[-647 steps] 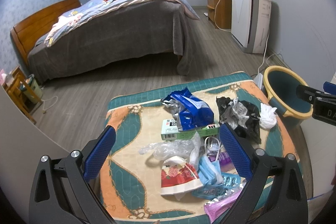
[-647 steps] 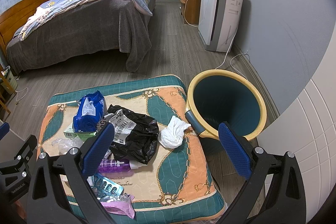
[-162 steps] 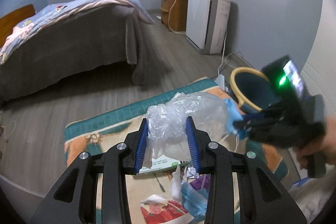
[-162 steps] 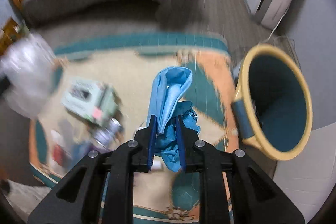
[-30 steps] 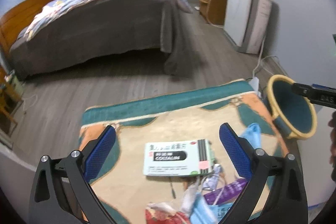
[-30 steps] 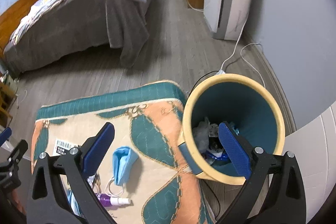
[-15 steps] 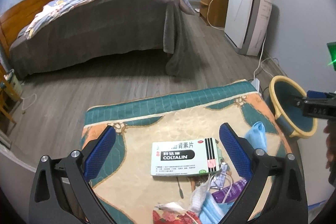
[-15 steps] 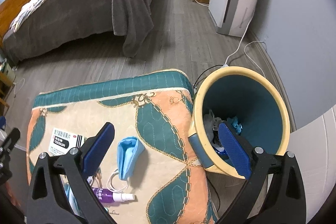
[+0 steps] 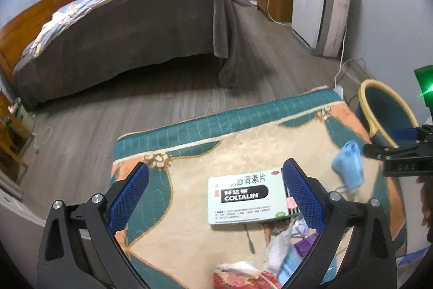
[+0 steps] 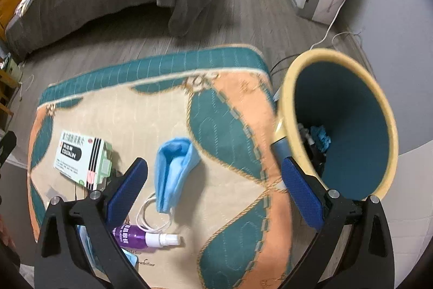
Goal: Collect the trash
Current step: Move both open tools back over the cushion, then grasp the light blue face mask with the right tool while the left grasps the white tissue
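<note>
Above the surface [image 10: 162, 110], both tools, left [image 9: 213, 191] and right [image 10: 213, 186], hang spread and empty; next, pinch the mask [image 10: 173, 169] for the bin [image 10: 338, 121]

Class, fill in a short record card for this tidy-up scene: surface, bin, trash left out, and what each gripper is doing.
Surface: patterned cushion
Bin: yellow-rimmed bin beside the cushion, some trash inside
Trash left out: medicine box, blue face mask, purple spray bottle
Left gripper: jaws open, empty, over the medicine box
Right gripper: jaws open, empty, over the cushion near the mask
</note>
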Motion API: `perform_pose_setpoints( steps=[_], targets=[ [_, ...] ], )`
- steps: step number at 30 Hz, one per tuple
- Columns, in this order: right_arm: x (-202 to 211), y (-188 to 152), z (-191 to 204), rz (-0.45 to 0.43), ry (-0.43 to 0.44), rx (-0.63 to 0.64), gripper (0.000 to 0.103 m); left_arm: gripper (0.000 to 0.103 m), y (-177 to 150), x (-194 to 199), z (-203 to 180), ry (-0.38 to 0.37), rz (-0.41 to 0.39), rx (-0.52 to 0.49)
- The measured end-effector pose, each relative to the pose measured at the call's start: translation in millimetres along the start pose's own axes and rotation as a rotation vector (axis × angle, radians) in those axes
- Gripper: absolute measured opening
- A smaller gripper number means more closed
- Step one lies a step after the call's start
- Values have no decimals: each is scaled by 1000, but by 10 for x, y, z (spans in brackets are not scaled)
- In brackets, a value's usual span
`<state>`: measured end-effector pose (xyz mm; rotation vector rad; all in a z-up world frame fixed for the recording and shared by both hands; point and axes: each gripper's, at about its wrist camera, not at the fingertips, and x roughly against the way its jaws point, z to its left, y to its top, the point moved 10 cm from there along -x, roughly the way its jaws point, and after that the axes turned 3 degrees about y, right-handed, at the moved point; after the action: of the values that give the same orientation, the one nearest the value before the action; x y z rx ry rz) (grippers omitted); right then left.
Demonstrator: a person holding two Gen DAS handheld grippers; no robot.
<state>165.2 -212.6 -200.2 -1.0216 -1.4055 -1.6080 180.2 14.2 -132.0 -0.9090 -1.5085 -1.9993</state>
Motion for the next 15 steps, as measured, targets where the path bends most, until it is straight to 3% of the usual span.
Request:
perform_pose_setpoints(
  steps=[6,8,11,13,15],
  targets=[
    [-238,-98,216,52,-1,48,97,98,-71,-32,73,-9,10,-15],
    [-304,-132,266,72,3,59,92,98,-132,-65,92,-29,31,-1],
    [-387,-198,349,115,33,64,64,98,-234,-102,65,-81,62,17],
    [-412,-241,410,137,60,70,25,98,-280,-82,-2,-130,70,21],
    [-372,-239,442,130,65,75,18,98,-325,-41,-120,-191,76,31]
  ],
)
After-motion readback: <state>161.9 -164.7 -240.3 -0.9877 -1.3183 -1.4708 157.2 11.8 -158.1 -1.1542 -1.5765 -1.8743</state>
